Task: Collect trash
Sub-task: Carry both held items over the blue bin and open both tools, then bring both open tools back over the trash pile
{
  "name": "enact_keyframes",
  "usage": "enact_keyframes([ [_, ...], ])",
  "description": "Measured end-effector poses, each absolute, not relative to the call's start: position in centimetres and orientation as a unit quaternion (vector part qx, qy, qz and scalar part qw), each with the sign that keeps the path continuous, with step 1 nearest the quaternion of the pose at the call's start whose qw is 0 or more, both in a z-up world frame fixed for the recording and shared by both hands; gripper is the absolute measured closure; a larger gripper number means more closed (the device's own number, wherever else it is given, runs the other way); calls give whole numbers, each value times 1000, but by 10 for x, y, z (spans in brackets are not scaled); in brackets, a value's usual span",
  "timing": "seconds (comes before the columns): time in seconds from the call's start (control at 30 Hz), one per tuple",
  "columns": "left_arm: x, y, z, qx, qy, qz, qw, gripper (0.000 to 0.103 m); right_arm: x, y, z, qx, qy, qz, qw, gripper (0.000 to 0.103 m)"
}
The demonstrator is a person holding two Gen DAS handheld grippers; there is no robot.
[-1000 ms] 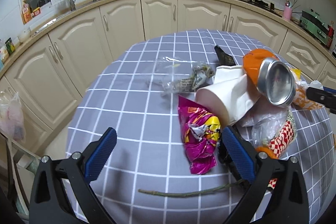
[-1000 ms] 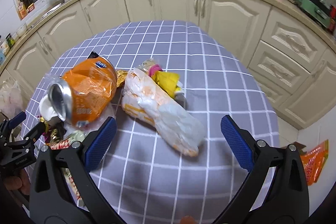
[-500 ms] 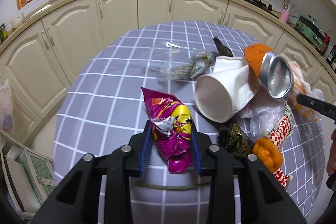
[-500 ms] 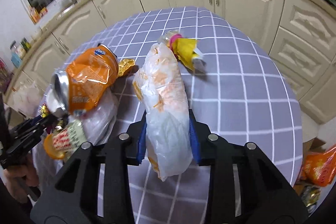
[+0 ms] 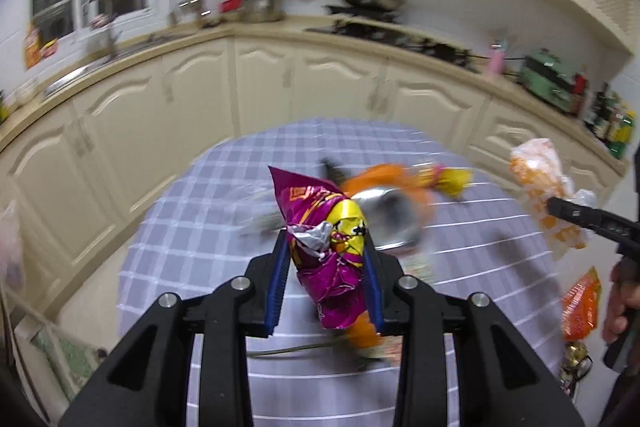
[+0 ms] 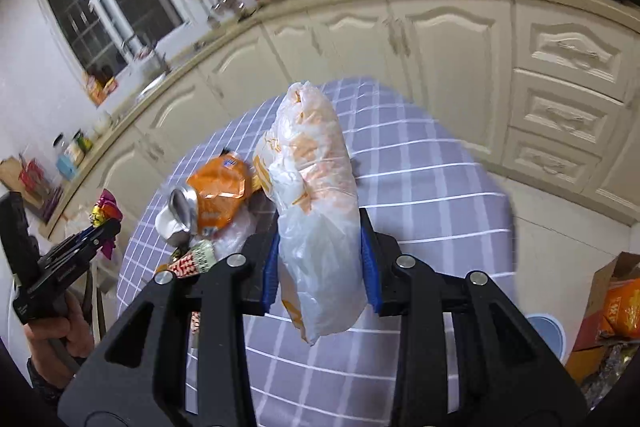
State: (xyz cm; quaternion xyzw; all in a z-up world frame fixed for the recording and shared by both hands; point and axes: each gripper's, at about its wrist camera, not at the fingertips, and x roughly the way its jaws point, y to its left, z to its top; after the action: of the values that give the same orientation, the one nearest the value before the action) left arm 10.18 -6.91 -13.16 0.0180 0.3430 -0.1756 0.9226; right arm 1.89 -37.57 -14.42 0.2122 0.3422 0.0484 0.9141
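Observation:
My left gripper (image 5: 326,259) is shut on a crumpled magenta and yellow snack wrapper (image 5: 326,239), lifted off the round table (image 5: 192,227) with its grey checked cloth. My right gripper (image 6: 320,255) is shut on a white and orange plastic bag (image 6: 316,187), also raised above the table (image 6: 420,187). The right gripper (image 5: 592,219) with its bag (image 5: 544,195) shows at the right of the left wrist view. At the left of the right wrist view, the left gripper (image 6: 98,231) holds the wrapper (image 6: 105,211). A crushed orange can (image 6: 212,199) lies in the remaining pile.
Cream kitchen cabinets (image 6: 440,39) curve behind the table. A cardboard box (image 6: 612,307) with orange packets sits on the floor at the right, beside a pale blue round thing (image 6: 546,335). A thin green stem (image 5: 288,349) and a red-and-white wrapper (image 6: 188,261) lie on the cloth.
Both grippers closed from wide open, the left on the magenta wrapper and the right on the plastic bag, then lifted them off the table. The views now tilt up toward the cabinets.

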Motion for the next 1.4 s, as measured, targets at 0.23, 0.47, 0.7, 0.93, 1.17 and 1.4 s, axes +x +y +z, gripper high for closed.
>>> enact_keyframes([
  [0.23, 73, -190, -122, 55, 335, -302, 891, 71, -48, -455, -161, 257, 329, -43, 908, 69],
  [0.47, 31, -328, -162, 108, 371, -427, 818, 70, -138, -548, -212, 318, 344, -178, 865, 69],
  [0.7, -24, -443, -246, 186, 432, -497, 729, 70, -201, -605, -298, 386, 400, -261, 789, 69],
  [0.93, -53, -503, -330, 259, 482, -503, 670, 70, -208, -623, -376, 445, 438, -256, 738, 69],
  [1.17, -49, -541, -374, 291, 515, -500, 633, 33, -209, -634, -417, 498, 435, -251, 707, 46],
  [1.4, -41, -537, -358, 285, 489, -491, 663, 12, -216, -629, -410, 503, 422, -273, 703, 14],
])
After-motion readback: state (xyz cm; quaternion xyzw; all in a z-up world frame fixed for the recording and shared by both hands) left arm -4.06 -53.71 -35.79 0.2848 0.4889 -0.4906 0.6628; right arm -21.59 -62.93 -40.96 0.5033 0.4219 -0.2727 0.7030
